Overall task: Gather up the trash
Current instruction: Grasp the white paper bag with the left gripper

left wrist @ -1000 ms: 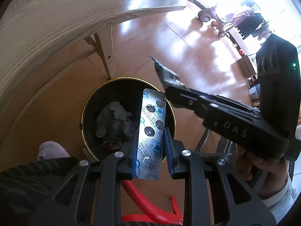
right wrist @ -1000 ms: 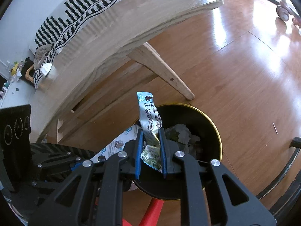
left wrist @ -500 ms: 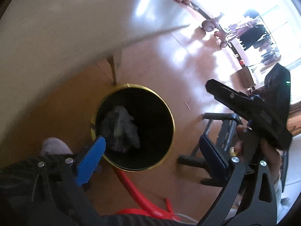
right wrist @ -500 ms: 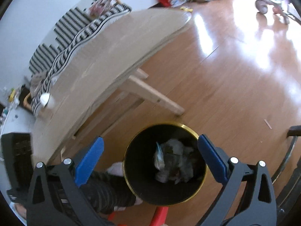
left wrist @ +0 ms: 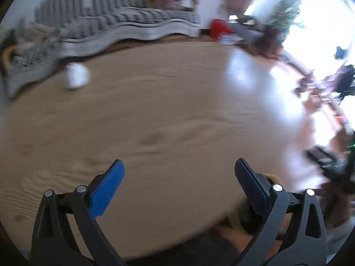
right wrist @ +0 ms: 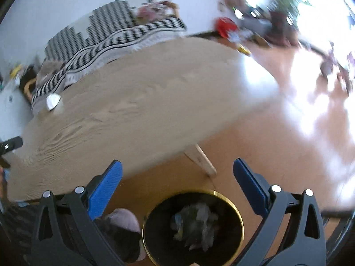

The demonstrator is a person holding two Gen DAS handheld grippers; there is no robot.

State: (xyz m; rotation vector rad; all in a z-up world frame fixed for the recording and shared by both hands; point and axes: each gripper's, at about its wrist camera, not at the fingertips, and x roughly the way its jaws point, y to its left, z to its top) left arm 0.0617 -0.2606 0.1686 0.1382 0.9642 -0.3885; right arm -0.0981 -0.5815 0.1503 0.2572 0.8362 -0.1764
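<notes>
My left gripper (left wrist: 178,175) is open and empty above the wooden table top (left wrist: 155,115). A white crumpled piece of trash (left wrist: 75,77) lies far back on the left of the table; it also shows in the right wrist view (right wrist: 53,100). My right gripper (right wrist: 177,175) is open and empty above the black bin with a gold rim (right wrist: 193,226), which holds crumpled trash (right wrist: 195,223). The bin stands on the floor beside the table's edge.
A striped cloth (left wrist: 115,28) lies along the table's far side. A table leg (right wrist: 200,159) stands by the bin. A person's leg and pink shoe (right wrist: 124,221) are left of the bin. Wooden floor (right wrist: 288,133) spreads to the right.
Both grippers opened and dropped the blister pack and the wrapper into the bin. Both then swung upward, the left one to above the table top.
</notes>
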